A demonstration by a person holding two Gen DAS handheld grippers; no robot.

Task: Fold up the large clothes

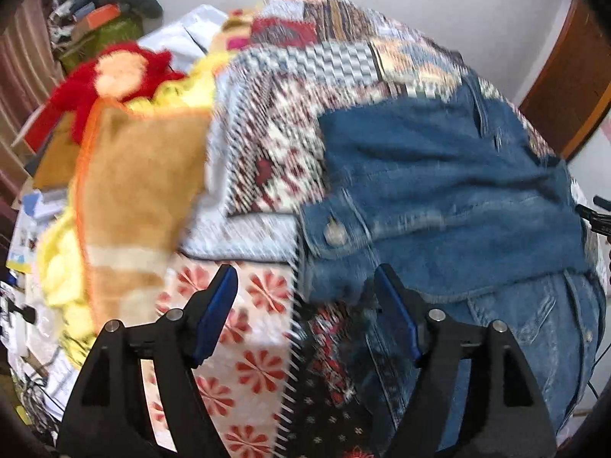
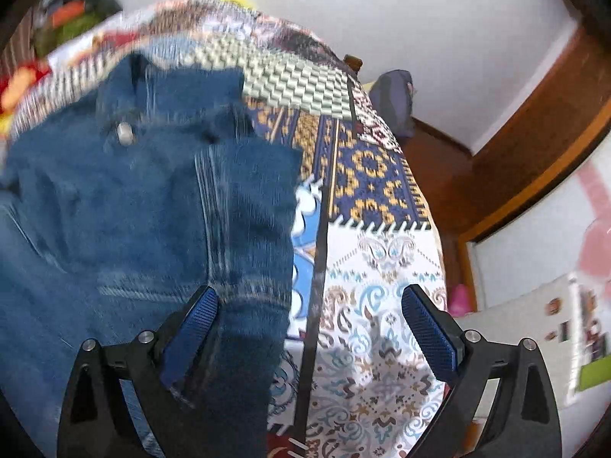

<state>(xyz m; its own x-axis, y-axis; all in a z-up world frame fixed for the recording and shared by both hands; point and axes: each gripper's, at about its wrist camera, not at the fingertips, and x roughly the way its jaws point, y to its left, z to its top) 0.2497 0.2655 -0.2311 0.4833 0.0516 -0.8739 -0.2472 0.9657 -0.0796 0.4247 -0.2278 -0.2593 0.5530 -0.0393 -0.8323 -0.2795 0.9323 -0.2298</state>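
Denim is the material in hand: a blue denim jacket (image 1: pixel 439 191) lies on a patchwork bedspread (image 1: pixel 290 152), reaching from the centre of the left wrist view out toward three and five o'clock, a buttoned cuff at its near corner. The left tool (image 1: pixel 305 301) stands wide with nothing between its pads, just short of that cuff; a tan blanket (image 1: pixel 141 191) heaps up at nine o'clock. In the right wrist view the jacket (image 2: pixel 152 210) fills the nine o'clock half, one folded panel running down toward six. The right tool (image 2: pixel 309 320) also gapes wide, its left pad over the cloth, gripping nothing. To fold well, I would pinch matching hem corners and keep the edges level.
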